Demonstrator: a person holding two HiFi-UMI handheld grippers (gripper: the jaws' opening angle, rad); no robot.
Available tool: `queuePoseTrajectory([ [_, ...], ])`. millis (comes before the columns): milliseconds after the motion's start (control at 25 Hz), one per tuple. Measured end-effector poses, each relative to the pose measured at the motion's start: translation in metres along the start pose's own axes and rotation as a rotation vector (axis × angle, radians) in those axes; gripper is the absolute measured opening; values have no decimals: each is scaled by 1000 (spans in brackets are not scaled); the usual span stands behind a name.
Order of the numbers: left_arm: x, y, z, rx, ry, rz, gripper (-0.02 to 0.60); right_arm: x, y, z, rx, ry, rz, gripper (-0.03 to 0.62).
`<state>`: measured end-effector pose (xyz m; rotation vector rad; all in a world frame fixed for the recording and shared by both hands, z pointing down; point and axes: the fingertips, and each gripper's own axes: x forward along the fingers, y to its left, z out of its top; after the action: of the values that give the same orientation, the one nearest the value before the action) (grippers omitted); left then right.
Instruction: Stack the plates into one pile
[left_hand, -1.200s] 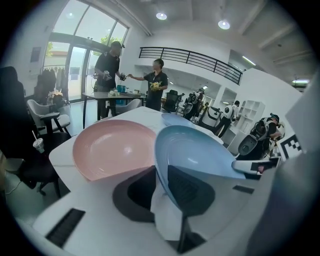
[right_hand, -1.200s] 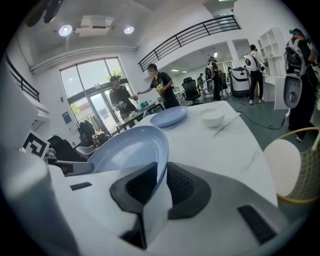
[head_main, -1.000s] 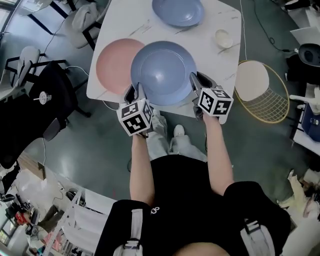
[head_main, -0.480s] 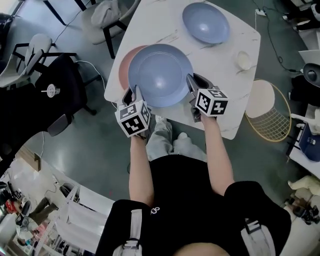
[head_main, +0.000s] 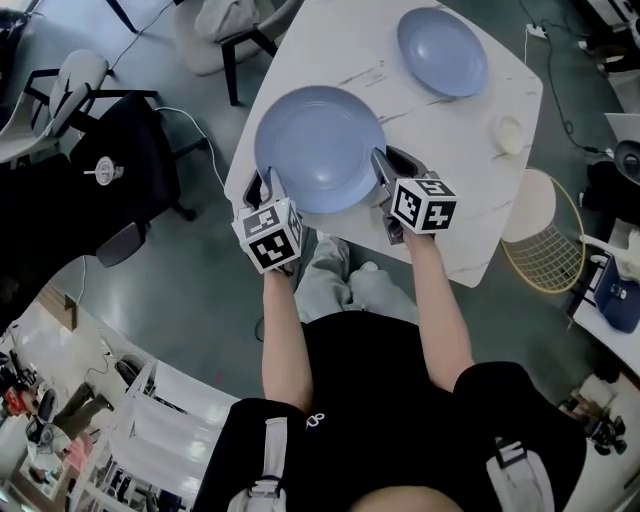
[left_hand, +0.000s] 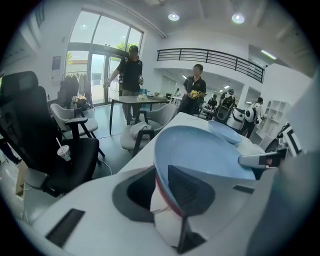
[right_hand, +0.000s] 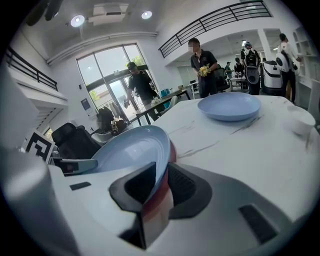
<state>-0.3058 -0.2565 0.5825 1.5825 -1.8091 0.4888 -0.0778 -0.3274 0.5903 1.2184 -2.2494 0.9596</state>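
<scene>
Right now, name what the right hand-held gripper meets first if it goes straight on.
The blue plate: its rim already stands between the right hand-held gripper's jaws, which have just opened wider.

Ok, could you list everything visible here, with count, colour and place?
held plate: one, blue, near table edge, over pink plate
pink plate: one, pink, only rim shows under held plate
far plate: one, blue, table's far side
small cup: one, cream, table's right side
table: one, white marble, centre
wire basket: one, gold, floor right of table
office chair: one, black, floor left of table
people: several, dark clothes, background of gripper views
left claw: one, white, shut on held plate's rim
right claw: one, white, jaws have just been opening, held plate's rim between them
</scene>
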Motion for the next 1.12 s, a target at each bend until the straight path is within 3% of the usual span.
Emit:
queuePoseTrajectory([
  [320, 8, 9, 12, 15, -46, -8, 95, 4, -7, 2, -37, -6, -95, 82],
  [480, 6, 10, 13, -3, -51, -15, 95, -4, -15, 9, -7, -42, -102, 86],
  [720, 10, 13, 6, -13, -11, -21, 147, -10, -19, 11, 0, -48, -117, 86],
  [1120, 14, 12, -15, -79, 38, -67, 152, -6, -12, -4, 5, 3, -94, 104],
])
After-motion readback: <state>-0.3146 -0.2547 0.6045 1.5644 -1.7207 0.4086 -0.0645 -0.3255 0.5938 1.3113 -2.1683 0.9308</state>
